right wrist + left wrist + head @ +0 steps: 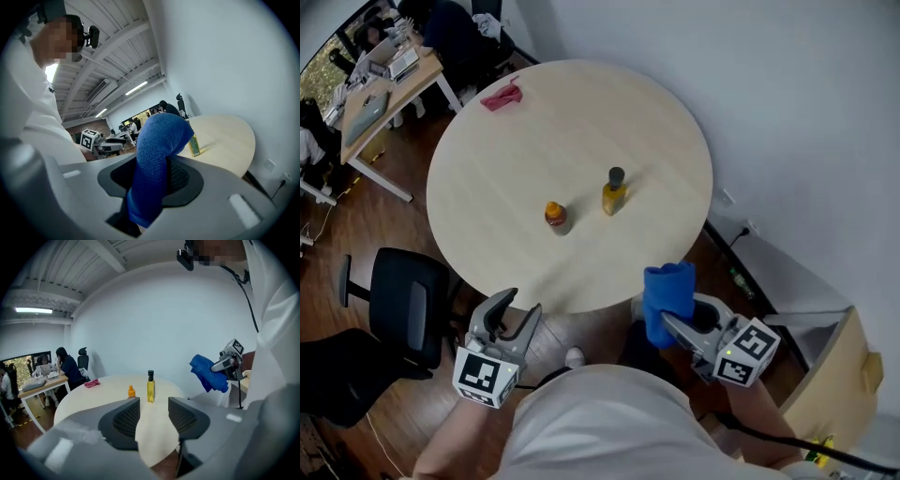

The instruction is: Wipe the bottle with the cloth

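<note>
Jaws of the left gripper (516, 309) are set apart with nothing between them; in the left gripper view only tabletop is seen through the gap. Those of the right gripper (682, 323) are closed on a blue terry cloth (667, 292), which is pinched low down so that a thick folded bulge rises above the pads. Both grippers are found at the lower edge of the head view, off the near rim of the round, pale wood-laminate table (534, 131).

A slim bottle of yellow liquid with a black cap (614, 191) stands upright just right of the table's centre, well apart from both grippers. A squat little bottle with an orange cap (555, 216) is placed to its lower left, near but not touching. A crumpled pink rag (501, 97) lies at the table's upper left edge.

The yellow bottle is judged the likelier one to be wiped. Its body looks smooth, glossy and hard, so it is expected to be slippery, and, being tall and narrow, easily tipped. It is best steadied by the empty left gripper at the neck, the sides being left free. The cloth is soft, limp and looped in texture, and should mould readily around the body.
</note>
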`<state>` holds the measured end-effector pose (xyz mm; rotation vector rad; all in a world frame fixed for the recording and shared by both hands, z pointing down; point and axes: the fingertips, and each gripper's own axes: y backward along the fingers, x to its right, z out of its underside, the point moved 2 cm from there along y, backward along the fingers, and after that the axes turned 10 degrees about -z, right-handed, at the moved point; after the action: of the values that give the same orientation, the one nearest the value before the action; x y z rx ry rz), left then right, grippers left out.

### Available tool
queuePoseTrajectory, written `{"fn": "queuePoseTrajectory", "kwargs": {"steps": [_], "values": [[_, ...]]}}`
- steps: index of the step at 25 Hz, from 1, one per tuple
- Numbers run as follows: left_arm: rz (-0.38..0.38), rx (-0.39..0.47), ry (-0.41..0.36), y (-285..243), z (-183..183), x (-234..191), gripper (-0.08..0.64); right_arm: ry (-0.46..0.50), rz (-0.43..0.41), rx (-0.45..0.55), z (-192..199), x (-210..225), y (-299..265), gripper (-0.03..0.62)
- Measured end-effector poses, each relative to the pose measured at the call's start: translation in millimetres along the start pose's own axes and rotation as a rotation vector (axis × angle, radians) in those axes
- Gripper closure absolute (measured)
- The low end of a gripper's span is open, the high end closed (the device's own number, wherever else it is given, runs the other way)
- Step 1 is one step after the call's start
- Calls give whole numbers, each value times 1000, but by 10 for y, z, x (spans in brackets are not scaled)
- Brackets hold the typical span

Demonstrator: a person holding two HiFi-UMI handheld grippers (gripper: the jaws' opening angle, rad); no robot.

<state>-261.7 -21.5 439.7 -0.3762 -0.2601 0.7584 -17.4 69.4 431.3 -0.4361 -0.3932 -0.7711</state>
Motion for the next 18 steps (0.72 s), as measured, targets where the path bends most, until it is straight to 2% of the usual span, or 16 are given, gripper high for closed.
{"fn": "queuePoseTrajectory", "kwargs": {"steps": [4, 7, 12, 16, 18], "values": [[0, 55, 8, 521, 208, -288, 367, -16, 90, 57, 183, -602, -157, 440], [33, 72, 8, 843, 358, -354, 367, -34, 112, 52, 327, -1034, -229, 440], [64, 115, 59, 1229, 425, -252, 365, -7, 141, 35, 476, -1519, -159, 440], [95, 132, 46, 1430, 485, -100, 366, 22, 148, 32, 590, -1794, -72, 440], [100, 149, 64, 1526, 473, -23, 367, 25, 149, 40, 662, -1916, -19, 440]]}}
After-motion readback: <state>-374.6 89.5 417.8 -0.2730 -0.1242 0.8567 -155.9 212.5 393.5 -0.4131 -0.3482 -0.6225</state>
